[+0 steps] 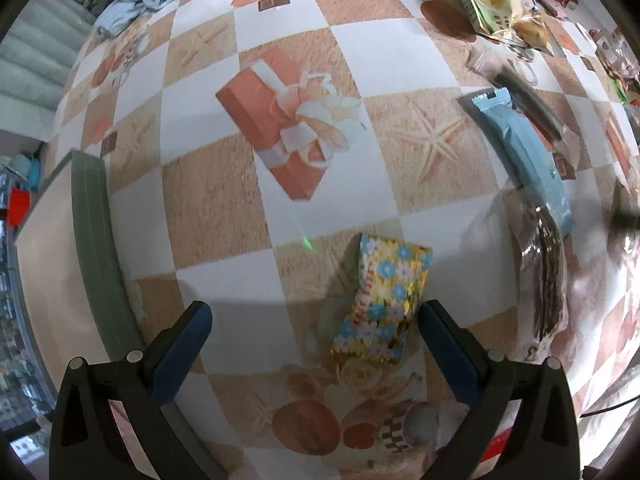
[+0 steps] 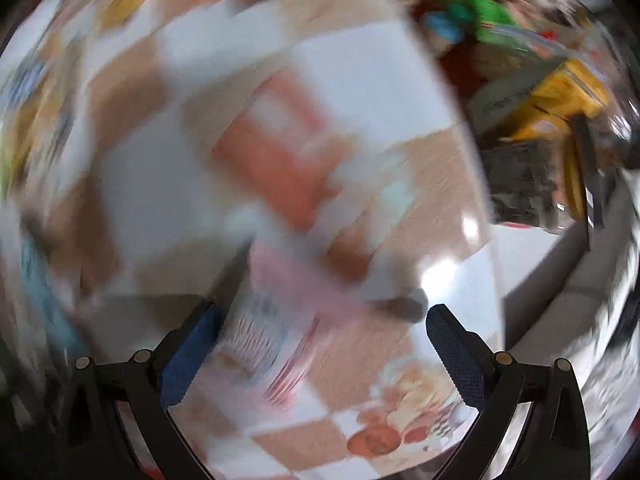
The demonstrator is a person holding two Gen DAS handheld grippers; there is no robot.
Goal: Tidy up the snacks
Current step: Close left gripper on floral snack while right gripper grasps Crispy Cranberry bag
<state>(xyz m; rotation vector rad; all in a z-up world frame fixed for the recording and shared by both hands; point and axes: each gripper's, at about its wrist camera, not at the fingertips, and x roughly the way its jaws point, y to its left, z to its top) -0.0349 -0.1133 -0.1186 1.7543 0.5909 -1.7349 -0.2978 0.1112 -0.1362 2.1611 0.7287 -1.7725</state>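
My left gripper [image 1: 315, 322] spread wide; floral candy packet [image 1: 382, 300] between fingers, toward 1 o'clock finger. My right gripper [image 2: 322, 322] spread; pink packet [image 2: 276, 320], blurred, at 11 o'clock finger.

Flowered blue-and-yellow candy packet [image 1: 382, 300], pale-blue wrapper [image 1: 524, 156] — both on a tan-and-white checked tablecloth [image 1: 208, 208].

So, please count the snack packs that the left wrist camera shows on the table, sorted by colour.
Floral yellow and blue: 1, floral candy pack
Light blue: 1, light blue bar
Clear with dark sticks: 2, near clear pack, far clear pack
Silver and yellow: 1, yellow bag
Total: 5
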